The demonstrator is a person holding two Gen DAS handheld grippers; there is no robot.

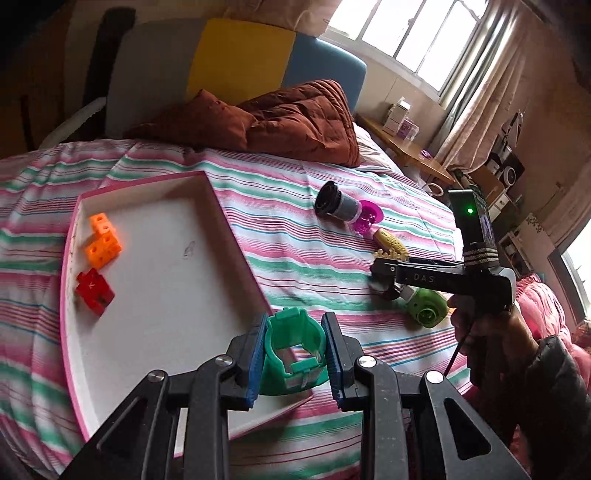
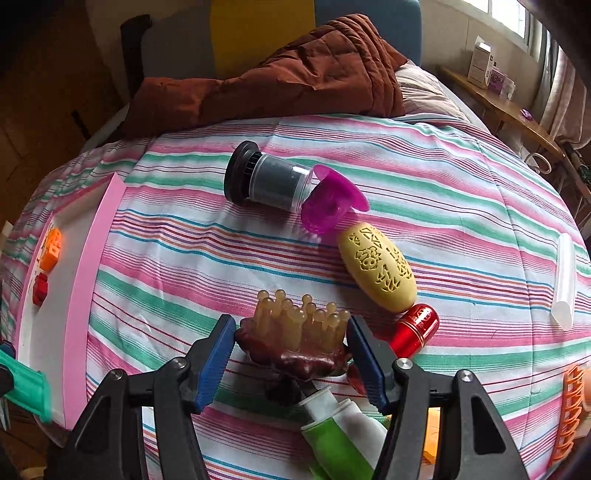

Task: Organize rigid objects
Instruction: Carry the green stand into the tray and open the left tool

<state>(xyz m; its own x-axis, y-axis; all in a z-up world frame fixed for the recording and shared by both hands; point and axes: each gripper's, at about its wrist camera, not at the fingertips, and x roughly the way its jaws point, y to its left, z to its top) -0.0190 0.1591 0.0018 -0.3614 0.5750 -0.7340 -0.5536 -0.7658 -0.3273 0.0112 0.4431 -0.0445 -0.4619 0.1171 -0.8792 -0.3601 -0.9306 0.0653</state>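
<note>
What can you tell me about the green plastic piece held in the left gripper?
The green plastic piece is a ring-shaped, band-like part with a ribbed outer wall, a square window and a small tab. It looks rigid and matte. The left gripper is shut on it, blue pads on either side, above the near corner of the pink-rimmed tray.

Daylight from curtained windows (image 1: 406,29) falls on a striped bed (image 1: 295,184), with what seems a wooden shelf (image 1: 410,147) alongside.

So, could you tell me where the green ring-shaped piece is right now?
The green ring-shaped piece is clamped in the left gripper, low in the left wrist view, above the near right corner of the pink-rimmed tray.
</note>
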